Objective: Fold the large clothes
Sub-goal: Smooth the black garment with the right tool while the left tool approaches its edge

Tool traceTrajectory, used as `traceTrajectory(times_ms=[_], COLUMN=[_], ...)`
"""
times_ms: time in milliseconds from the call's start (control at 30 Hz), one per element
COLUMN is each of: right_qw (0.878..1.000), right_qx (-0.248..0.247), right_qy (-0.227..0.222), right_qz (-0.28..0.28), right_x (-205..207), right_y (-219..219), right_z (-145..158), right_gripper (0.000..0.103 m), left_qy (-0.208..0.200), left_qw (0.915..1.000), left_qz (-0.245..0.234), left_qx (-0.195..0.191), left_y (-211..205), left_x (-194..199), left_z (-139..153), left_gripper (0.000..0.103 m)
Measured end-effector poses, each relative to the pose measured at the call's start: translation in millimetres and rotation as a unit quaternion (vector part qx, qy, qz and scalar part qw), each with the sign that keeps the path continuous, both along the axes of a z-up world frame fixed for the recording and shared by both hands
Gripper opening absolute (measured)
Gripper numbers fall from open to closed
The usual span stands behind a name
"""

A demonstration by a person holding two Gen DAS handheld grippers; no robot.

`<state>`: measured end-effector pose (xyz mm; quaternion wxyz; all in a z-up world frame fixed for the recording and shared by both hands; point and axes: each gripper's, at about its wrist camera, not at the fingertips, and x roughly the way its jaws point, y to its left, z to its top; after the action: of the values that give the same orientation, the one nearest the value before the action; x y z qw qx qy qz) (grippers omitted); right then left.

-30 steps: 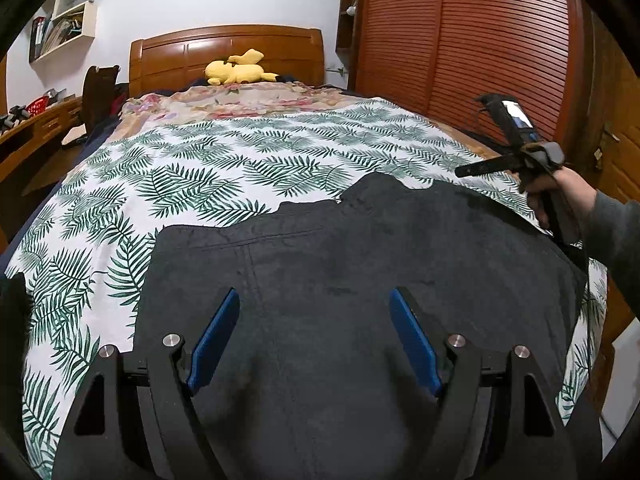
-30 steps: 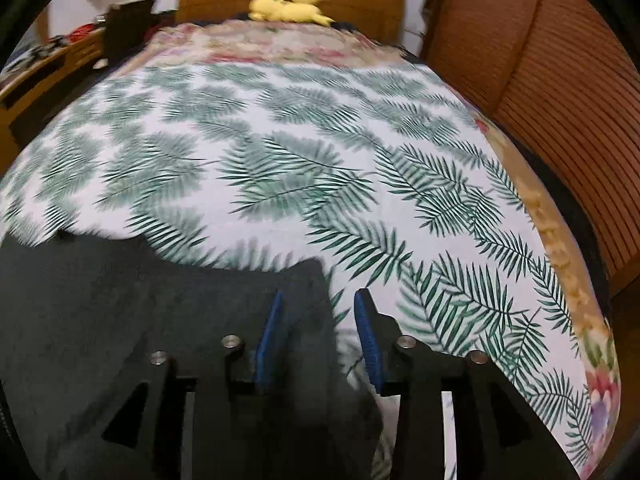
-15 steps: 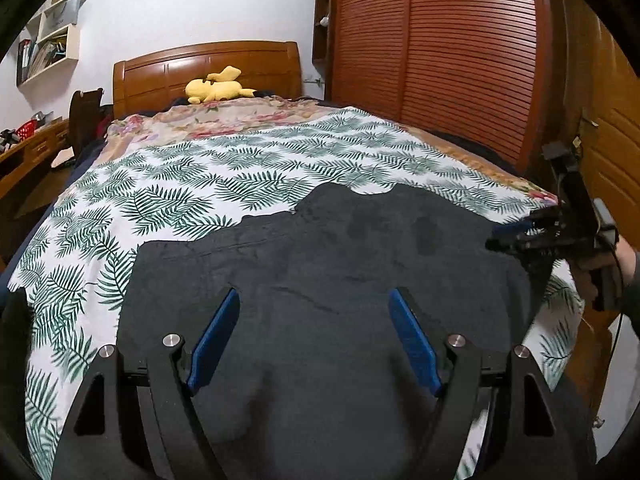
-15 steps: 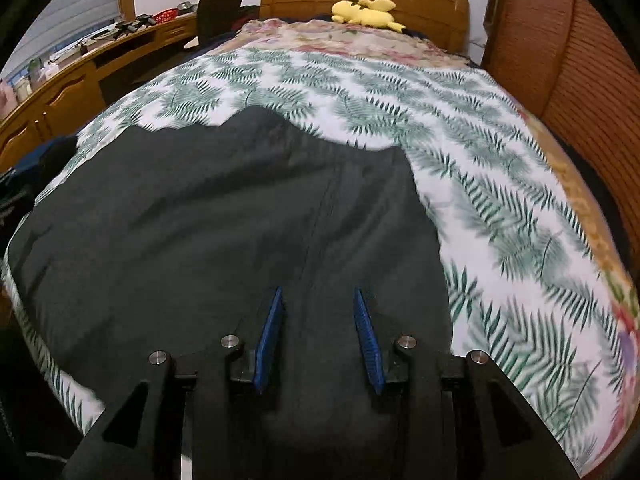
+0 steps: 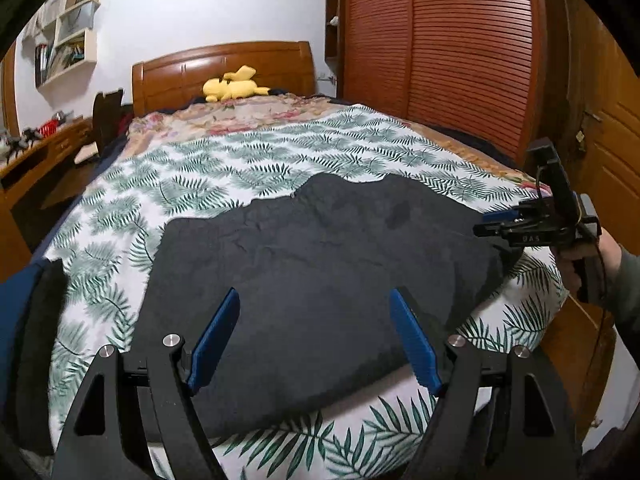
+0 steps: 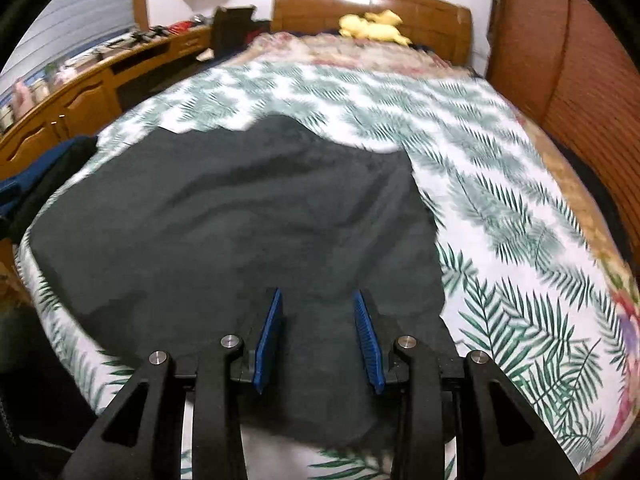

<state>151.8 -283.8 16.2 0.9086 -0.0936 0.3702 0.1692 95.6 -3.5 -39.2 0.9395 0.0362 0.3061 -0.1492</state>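
Observation:
A large dark grey garment (image 5: 320,264) lies spread flat on the palm-leaf bedsheet (image 5: 240,168), near the foot of the bed. My left gripper (image 5: 314,294) hovers over the garment's near edge, open wide, with nothing between its blue pads. In the left wrist view my right gripper (image 5: 486,222) is held by a hand (image 5: 600,256) at the garment's right edge. In the right wrist view the right gripper (image 6: 317,293) stands partly open above the garment (image 6: 224,216), its pads apart and gripping no cloth.
A yellow plush toy (image 5: 232,87) lies by the wooden headboard (image 5: 224,68). A slatted wardrobe (image 5: 440,48) runs along the bed's right side and a wooden desk (image 6: 80,92) along the left. Dark blue clothes (image 5: 24,312) lie at the bed's left edge.
Both grippers have drawn back toward the foot of the bed. The right gripper swung from the garment's far corner to its near right edge. The garment stays flat.

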Motion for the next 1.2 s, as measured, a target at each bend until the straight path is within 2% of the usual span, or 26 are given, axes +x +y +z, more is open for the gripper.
traceTrajectory(times_ms=[200,333,467,633,733,833,1067,1200], right_qw=[0.999,0.998,0.998,0.996,0.996,0.995,0.996,0.997], right_qx=[0.035,0.04,0.033,0.028,0.039,0.059,0.044,0.032], right_qy=[-0.022,-0.022,0.001,0.046,0.03,0.028,0.025,0.01], right_qz=[0.031,0.049,0.061,0.077,0.079,0.075,0.075,0.068], right_x=[-26,-26,-12,4,3,0,-2,-6], right_y=[21,37,45,43,36,27,33,43], right_z=[19,15,-9,-55,-62,-65,-63,-47], right_gripper=[0.039,0.039,0.039,0.038,0.038,0.038,0.038,0.039], left_qy=[-0.002,0.009,0.021,0.029,0.026,0.029,0.031,0.028], left_qw=[1.0,0.9999,0.9998,0.9993,0.9991,0.9985,0.9977,0.9969], left_qz=[-0.009,-0.008,0.001,0.022,0.034,0.047,0.058,0.073], left_qx=[-0.003,-0.01,-0.007,-0.004,0.001,-0.004,0.015,0.011], left_y=[4,5,5,9,12,16,25,40], left_x=[-8,-8,-5,-1,0,3,2,-3], left_z=[5,-1,-11,-21,-24,-27,-28,-30], left_gripper=[0.078,0.078,0.078,0.078,0.078,0.078,0.078,0.078])
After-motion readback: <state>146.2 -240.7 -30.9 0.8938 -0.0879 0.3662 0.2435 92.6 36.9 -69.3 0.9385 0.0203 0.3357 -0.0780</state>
